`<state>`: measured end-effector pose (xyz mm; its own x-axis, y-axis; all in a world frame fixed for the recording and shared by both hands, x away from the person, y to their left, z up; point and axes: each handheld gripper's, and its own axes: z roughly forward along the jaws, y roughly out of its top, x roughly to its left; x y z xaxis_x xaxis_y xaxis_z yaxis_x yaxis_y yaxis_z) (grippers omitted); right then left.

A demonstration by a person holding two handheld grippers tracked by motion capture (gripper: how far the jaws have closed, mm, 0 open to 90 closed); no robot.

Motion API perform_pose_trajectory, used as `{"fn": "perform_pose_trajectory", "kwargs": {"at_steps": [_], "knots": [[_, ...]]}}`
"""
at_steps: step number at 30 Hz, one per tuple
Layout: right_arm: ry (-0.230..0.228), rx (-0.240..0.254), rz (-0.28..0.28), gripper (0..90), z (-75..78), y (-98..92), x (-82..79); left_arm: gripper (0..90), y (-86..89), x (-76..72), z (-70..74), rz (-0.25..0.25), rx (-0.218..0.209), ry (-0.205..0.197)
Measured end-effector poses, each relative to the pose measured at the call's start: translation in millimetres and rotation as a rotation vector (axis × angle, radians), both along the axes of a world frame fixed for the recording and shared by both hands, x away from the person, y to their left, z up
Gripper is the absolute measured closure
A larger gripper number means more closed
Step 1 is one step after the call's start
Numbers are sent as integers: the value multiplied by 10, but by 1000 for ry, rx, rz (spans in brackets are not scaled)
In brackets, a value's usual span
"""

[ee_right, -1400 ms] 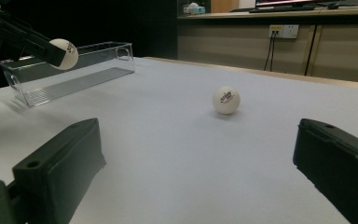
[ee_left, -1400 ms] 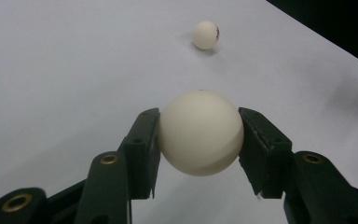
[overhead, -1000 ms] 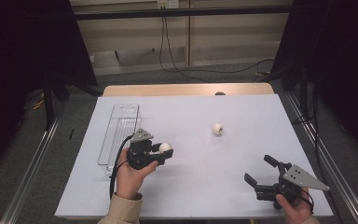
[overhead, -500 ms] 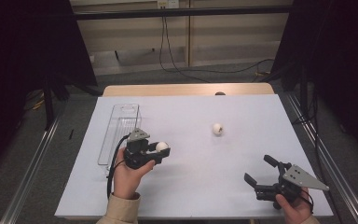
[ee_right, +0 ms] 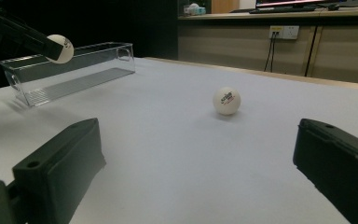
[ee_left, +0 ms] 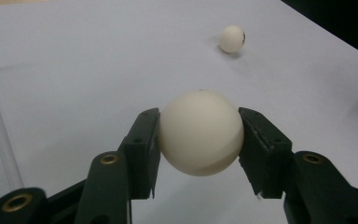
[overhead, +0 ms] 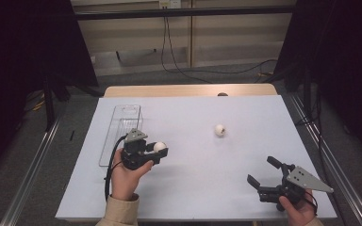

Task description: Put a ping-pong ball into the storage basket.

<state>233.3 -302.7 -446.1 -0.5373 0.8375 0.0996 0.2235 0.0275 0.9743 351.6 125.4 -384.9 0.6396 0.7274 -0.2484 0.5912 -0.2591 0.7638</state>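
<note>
A white ball [overhead: 159, 147] [ee_left: 200, 133] is held a little above the white table, and my left gripper [overhead: 158, 150] [ee_left: 199, 144] is shut on it, a pad pressing each side. Right beside it on the left lies a long clear plastic box [overhead: 122, 129] [ee_right: 70, 70]. A second white ball [overhead: 220, 130] [ee_left: 232, 38] [ee_right: 226, 100] with a printed mark rests on the table's middle, apart from both grippers. My right gripper [overhead: 262, 170] [ee_right: 198, 140] sits low at the front right, open and with nothing in it, its jaws aimed toward that ball. In the right gripper view the left gripper [ee_right: 51, 46] and its held ball [ee_right: 61, 48] appear in front of the box.
The white table [overhead: 193, 193] ends in a wooden strip [overhead: 188, 89] at its far edge. Metal rails [overhead: 33, 165] run along both sides. Cables lie on the floor beyond, and dark curtains hang to the left and right.
The left gripper has drifted slightly to the left with the ball, closer to the clear box. The right gripper and the loose ball stay where they were.
</note>
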Motion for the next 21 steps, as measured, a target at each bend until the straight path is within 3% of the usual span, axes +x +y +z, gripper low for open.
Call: {"fn": "perform_pose_trajectory", "kwargs": {"at_steps": [21], "knots": [[-2, 1, 1, 8, 0, 6, 1, 511, 78, 11, 4, 30, 9, 2]]}}
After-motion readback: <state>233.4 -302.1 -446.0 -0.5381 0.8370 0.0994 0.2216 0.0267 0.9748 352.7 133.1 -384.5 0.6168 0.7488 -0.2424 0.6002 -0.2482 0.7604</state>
